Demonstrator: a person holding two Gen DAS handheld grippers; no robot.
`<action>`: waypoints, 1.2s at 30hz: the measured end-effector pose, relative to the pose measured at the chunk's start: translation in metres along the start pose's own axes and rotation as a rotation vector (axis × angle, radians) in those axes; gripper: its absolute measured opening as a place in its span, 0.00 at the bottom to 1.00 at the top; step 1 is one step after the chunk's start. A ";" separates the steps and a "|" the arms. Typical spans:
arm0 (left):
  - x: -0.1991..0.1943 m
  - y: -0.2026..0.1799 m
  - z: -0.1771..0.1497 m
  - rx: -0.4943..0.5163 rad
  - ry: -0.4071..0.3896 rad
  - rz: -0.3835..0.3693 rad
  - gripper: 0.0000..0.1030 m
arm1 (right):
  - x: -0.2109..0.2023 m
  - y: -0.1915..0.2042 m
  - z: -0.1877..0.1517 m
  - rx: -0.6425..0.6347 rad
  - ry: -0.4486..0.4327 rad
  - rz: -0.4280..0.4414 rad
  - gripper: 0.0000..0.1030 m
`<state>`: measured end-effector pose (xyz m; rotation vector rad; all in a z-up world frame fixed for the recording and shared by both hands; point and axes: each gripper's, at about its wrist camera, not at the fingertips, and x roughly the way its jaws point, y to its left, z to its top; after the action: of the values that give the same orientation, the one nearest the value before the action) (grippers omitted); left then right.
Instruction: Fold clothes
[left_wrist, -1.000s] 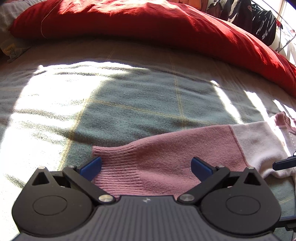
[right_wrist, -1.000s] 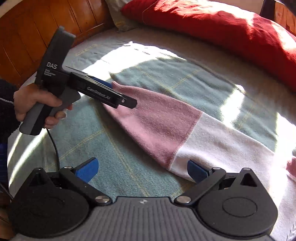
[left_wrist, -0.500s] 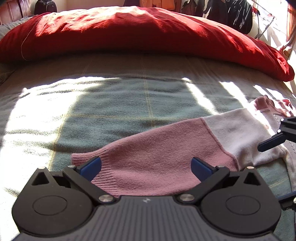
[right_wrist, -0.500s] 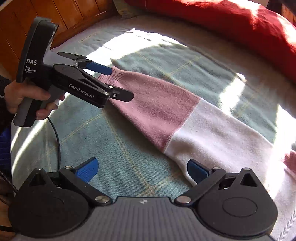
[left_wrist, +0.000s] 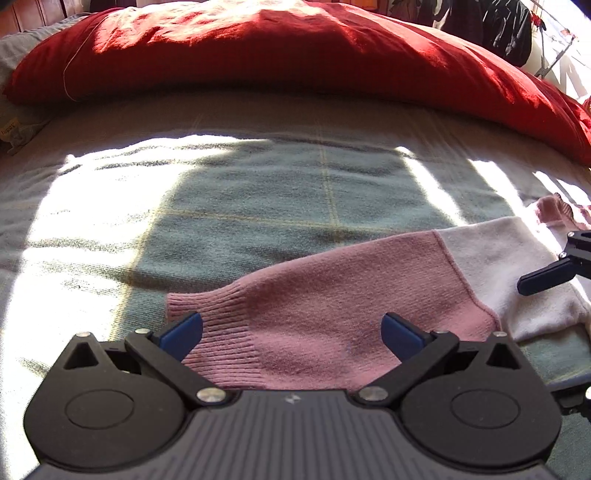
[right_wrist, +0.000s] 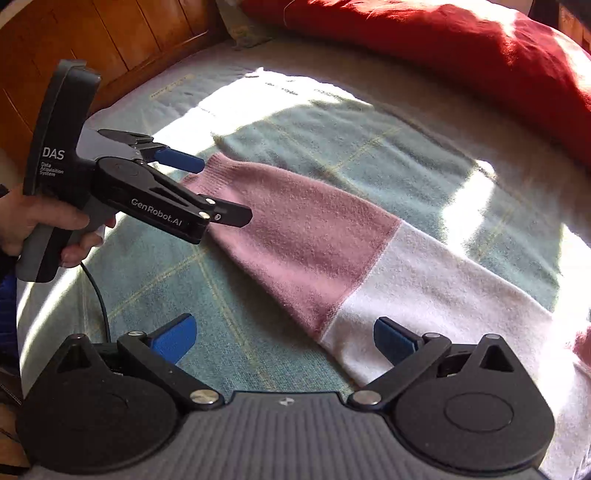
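Both claws gape over the pink sleeve.

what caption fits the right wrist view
Open left gripper poised at the pink cuff of a sweater sleeve on a checked blanket.

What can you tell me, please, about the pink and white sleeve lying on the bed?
The sleeve is soft knit: a dusty pink lower part ending in a ribbed cuff, joined by a straight seam to a white upper part. It lies flat and stretched out on the green checked blanket, partly in sunlight. The left gripper, jaws open, straddles the cuff end without gripping it.
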<state>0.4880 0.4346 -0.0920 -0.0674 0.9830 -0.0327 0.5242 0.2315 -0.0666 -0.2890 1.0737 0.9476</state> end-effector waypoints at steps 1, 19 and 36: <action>0.001 -0.001 0.002 -0.002 -0.003 -0.013 0.99 | 0.007 -0.005 0.003 0.035 0.010 0.012 1.00; 0.021 0.009 0.005 -0.061 0.008 -0.081 0.99 | 0.008 0.024 -0.011 0.003 0.057 0.115 1.00; -0.002 -0.013 0.013 0.080 -0.048 -0.001 0.99 | 0.039 0.033 0.005 0.001 0.019 0.078 1.00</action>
<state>0.4975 0.4224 -0.0819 0.0046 0.9330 -0.0707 0.5074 0.2740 -0.0893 -0.2571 1.1093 1.0151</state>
